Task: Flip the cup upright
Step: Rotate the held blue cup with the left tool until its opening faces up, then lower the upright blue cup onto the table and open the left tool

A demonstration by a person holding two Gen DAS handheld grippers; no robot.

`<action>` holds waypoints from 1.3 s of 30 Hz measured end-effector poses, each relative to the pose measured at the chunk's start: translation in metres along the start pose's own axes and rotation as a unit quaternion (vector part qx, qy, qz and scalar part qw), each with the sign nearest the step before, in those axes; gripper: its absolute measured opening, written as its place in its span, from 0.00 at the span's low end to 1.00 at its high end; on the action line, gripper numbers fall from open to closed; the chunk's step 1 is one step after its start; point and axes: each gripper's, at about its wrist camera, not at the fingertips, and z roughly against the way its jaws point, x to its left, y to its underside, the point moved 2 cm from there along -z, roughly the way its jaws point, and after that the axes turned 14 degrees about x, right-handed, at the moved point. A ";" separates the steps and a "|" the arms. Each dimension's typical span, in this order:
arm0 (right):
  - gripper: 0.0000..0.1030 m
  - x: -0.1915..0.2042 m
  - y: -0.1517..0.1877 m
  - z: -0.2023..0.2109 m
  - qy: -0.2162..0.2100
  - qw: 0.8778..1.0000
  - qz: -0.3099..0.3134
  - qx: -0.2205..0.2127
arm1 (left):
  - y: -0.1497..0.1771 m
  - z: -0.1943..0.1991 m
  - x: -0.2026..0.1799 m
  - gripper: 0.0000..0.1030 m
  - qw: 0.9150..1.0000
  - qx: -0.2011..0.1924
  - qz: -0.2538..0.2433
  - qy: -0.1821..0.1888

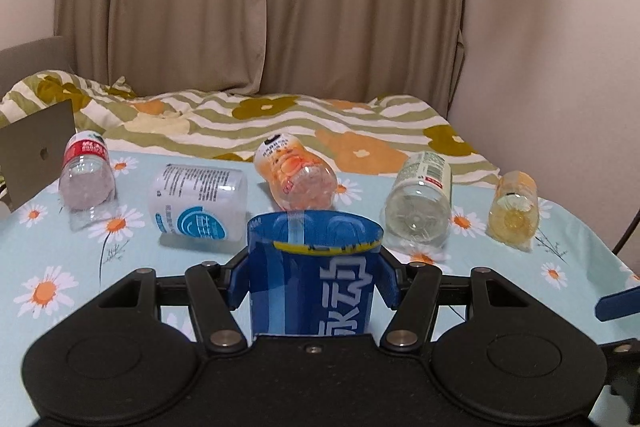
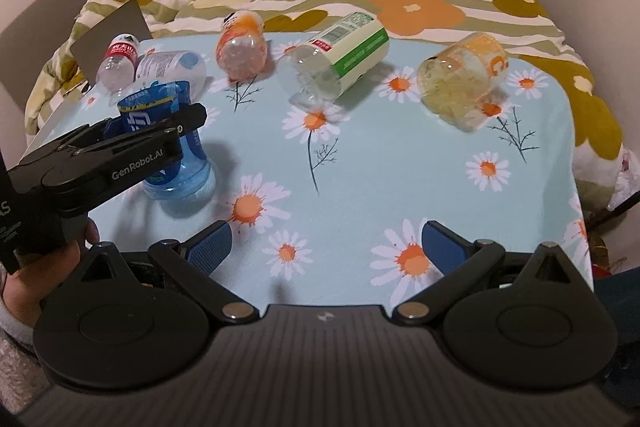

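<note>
The blue cup [image 2: 176, 143] w/ white letters stands w/ its open mouth up on the daisy tablecloth [image 2: 380, 163], at near left. Five bottles lie on their sides in a far row, e.g. orange bottle [image 1: 298, 179] just behind the cup. Left gripper [image 1: 314, 279] is clamped on the cup; right gripper [image 2: 326, 247] has fingers wide apart, holding nothing

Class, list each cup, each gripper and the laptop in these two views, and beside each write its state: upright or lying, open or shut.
blue cup: upright, base on cloth, gripped
left gripper: shut on the blue cup
right gripper: open, holding nothing
red-label cup: lying
white cup: lying
orange cup: lying
green-label cup: lying
yellow cup: lying
laptop: lid open
</note>
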 end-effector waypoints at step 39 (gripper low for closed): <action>1.00 0.029 -0.017 0.082 0.070 0.994 -0.084 -0.026 | -0.057 0.106 0.047 1.00 0.993 0.108 -0.030 -0.031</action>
